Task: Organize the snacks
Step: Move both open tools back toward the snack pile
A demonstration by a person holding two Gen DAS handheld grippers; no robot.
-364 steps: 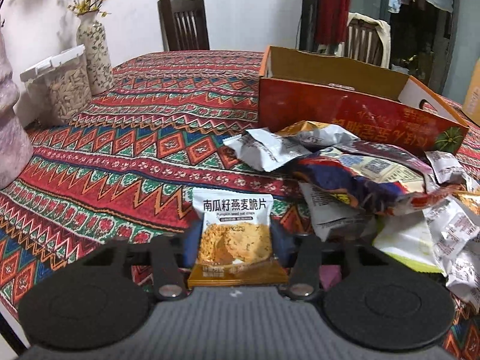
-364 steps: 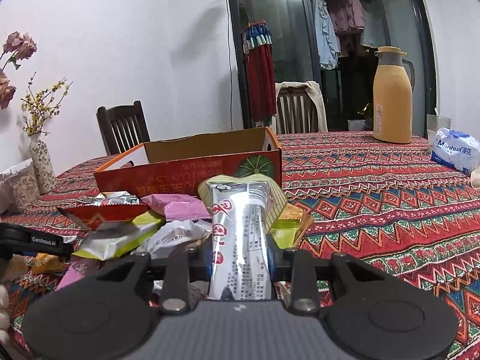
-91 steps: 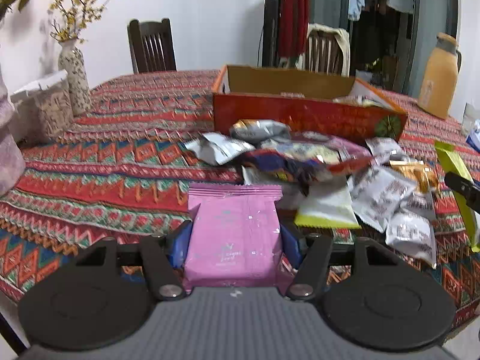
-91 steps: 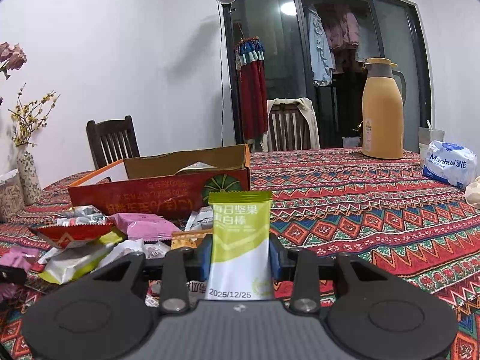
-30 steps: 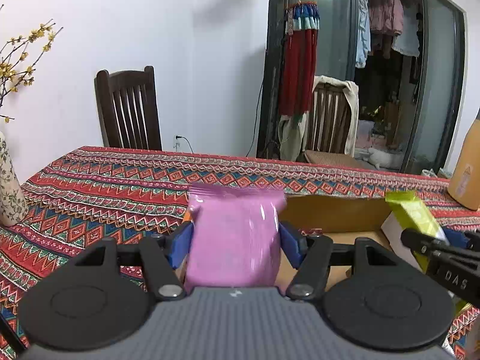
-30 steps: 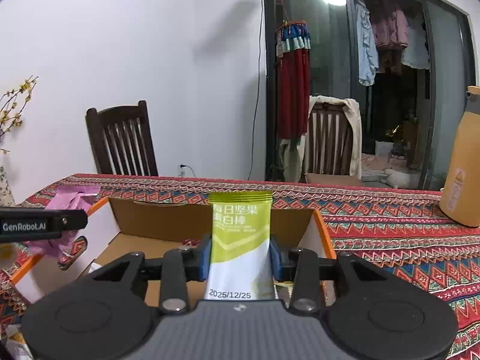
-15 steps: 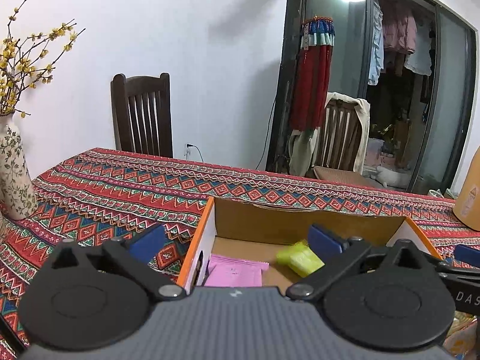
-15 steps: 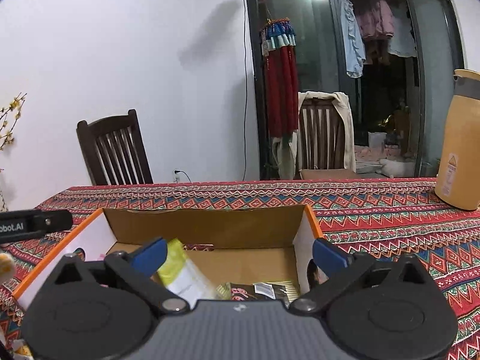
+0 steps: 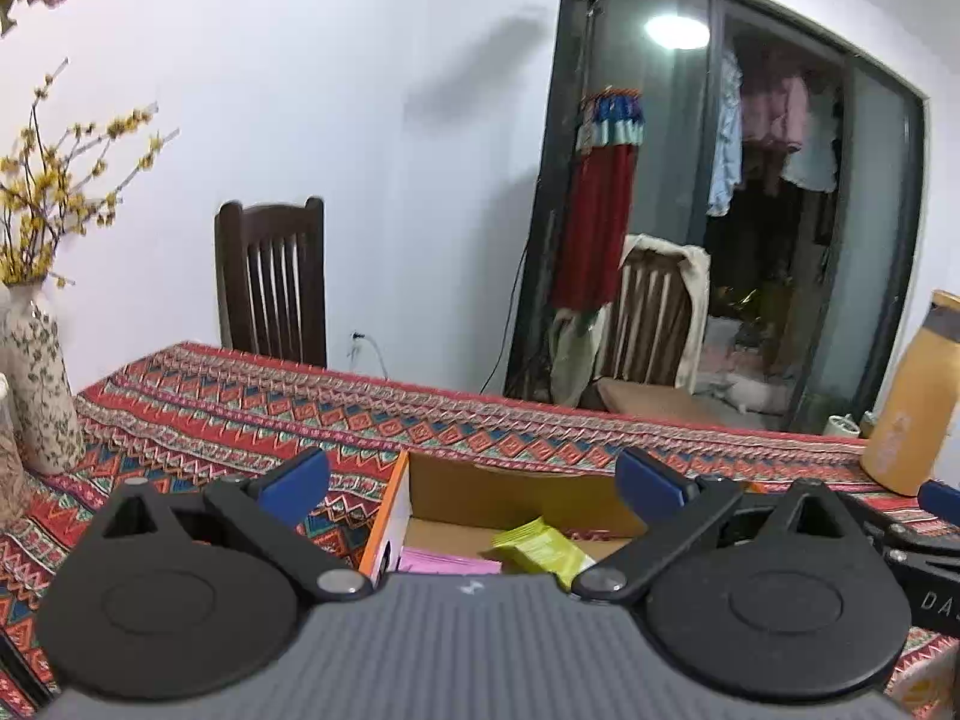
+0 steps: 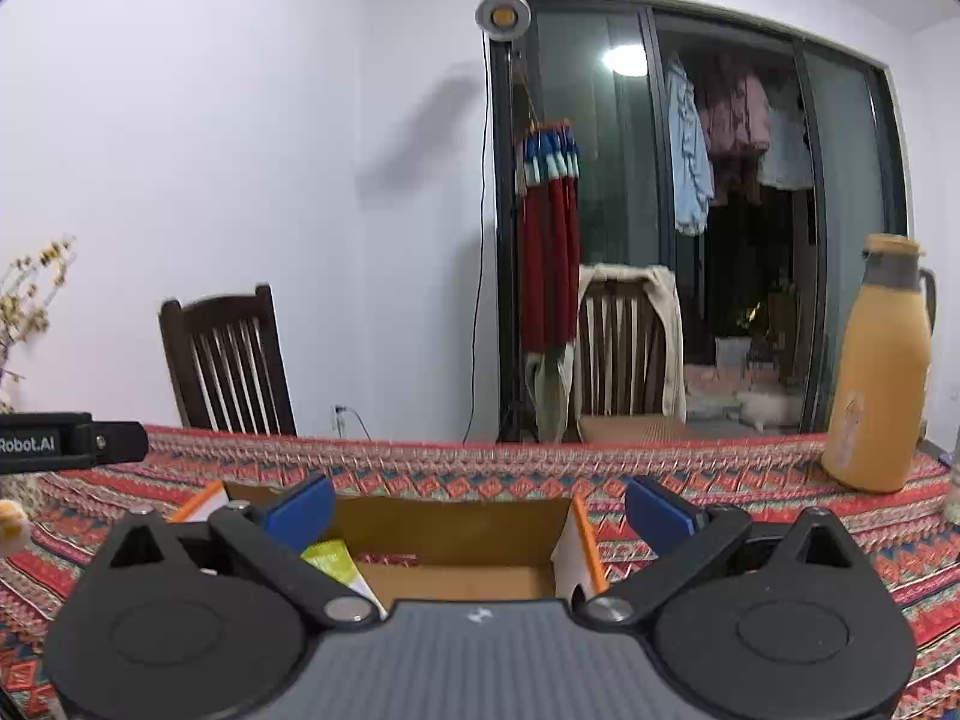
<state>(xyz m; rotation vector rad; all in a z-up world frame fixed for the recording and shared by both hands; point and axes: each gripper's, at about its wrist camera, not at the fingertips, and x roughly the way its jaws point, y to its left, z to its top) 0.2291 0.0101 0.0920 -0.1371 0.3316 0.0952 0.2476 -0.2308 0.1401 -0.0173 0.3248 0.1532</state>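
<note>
The cardboard snack box (image 9: 516,489) with an orange rim sits on the patterned tablecloth. Inside it lie a pink snack packet (image 9: 447,561) and a green snack bar (image 9: 537,549). My left gripper (image 9: 471,483) is open and empty above the box's left end. My right gripper (image 10: 480,510) is open and empty above the box (image 10: 450,519), where the green bar (image 10: 333,561) leans at the left. The other gripper's body shows at each view's edge.
A floral vase (image 9: 39,378) with yellow flowers stands at the left. A yellow thermos (image 10: 879,372) stands at the right. Dark wooden chairs (image 9: 273,282) stand behind the table. The tablecloth (image 9: 480,426) stretches beyond the box.
Both grippers opened and dropped the pink packet and the green bar into the box. Since half a second ago both have lifted and pulled back a little.
</note>
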